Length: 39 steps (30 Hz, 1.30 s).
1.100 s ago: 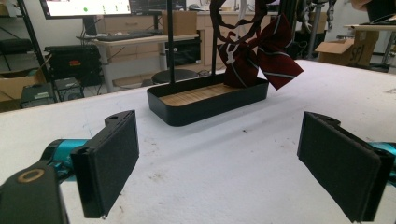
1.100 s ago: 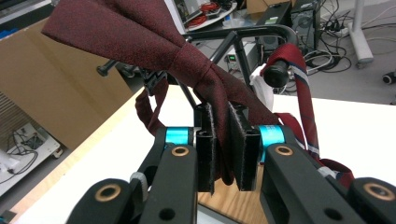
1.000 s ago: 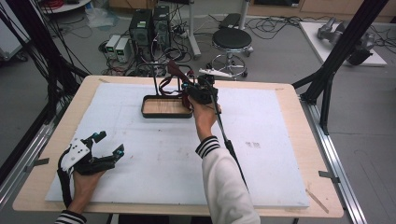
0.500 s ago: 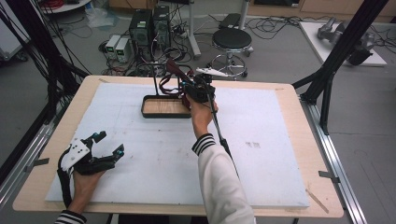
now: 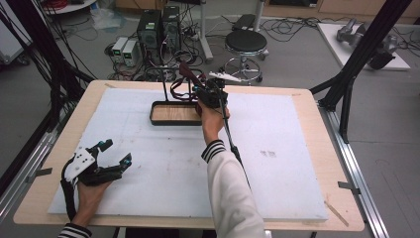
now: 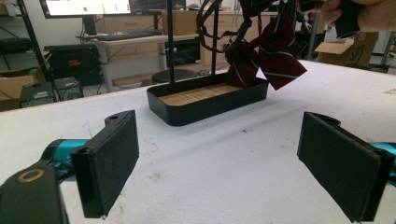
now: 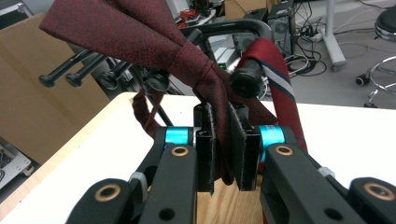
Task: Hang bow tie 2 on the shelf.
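Since a second ago my right tongs (image 7: 220, 154) have barely shifted above the tray (image 5: 176, 113), clamped on a dark red tie (image 7: 154, 44) hanging beside the rack's bar (image 7: 233, 32). Left tongs (image 5: 115, 154) rest wide apart on the surface (image 5: 277, 144), far nearer me.

Overhead plus two jaw-level cameras

Your left gripper (image 5: 113, 152) rests near the table's (image 5: 297, 163) front left; the tray (image 5: 174, 113) sits toward the back, your right gripper (image 5: 210, 94) just beside it.
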Each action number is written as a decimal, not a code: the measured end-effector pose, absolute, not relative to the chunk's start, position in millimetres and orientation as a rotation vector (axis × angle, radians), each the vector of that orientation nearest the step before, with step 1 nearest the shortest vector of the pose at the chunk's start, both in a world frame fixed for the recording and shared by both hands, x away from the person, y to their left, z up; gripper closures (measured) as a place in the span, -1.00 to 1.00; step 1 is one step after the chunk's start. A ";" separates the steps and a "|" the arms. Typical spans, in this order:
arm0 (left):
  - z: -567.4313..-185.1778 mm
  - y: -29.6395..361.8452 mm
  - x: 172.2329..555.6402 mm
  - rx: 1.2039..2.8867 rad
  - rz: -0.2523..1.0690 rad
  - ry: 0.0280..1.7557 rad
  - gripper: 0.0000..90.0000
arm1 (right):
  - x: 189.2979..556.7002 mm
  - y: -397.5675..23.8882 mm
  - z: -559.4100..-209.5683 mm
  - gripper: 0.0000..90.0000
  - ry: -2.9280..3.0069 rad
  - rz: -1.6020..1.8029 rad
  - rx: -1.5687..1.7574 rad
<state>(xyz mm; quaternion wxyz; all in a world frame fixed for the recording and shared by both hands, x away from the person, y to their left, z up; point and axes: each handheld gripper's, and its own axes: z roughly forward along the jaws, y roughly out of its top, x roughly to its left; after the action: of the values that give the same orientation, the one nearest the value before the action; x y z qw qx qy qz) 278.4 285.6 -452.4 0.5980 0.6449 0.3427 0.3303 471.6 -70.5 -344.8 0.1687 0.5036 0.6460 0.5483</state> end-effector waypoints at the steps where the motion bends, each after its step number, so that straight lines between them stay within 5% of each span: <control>1: -452.4 285.6 278.4 1.496 0.766 0.795 -0.71 | 472.3 -70.6 -345.7 0.81 1.834 1.558 1.443; 28: -452.3 285.5 278.3 1.501 0.768 0.791 -0.71 | 479.4 -67.8 -358.0 0.68 1.982 1.398 1.374; 35: -452.3 285.7 278.3 1.502 0.769 0.790 -0.71 | 478.3 -65.6 -356.4 0.26 2.073 1.412 1.292; 36: -452.3 285.4 278.3 1.500 0.768 0.791 -0.71 | 477.4 -65.0 -355.1 0.03 2.087 1.422 1.268; 39: -452.4 285.5 278.4 1.499 0.767 0.791 -0.71 | 474.6 -63.3 -352.5 -0.20 2.138 1.402 1.205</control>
<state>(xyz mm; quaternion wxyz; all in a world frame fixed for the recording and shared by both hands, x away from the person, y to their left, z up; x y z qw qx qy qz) 278.4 285.5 -452.4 0.5975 0.6460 0.3410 0.3307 474.6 -63.3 -352.5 0.1572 0.4211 0.7470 0.4898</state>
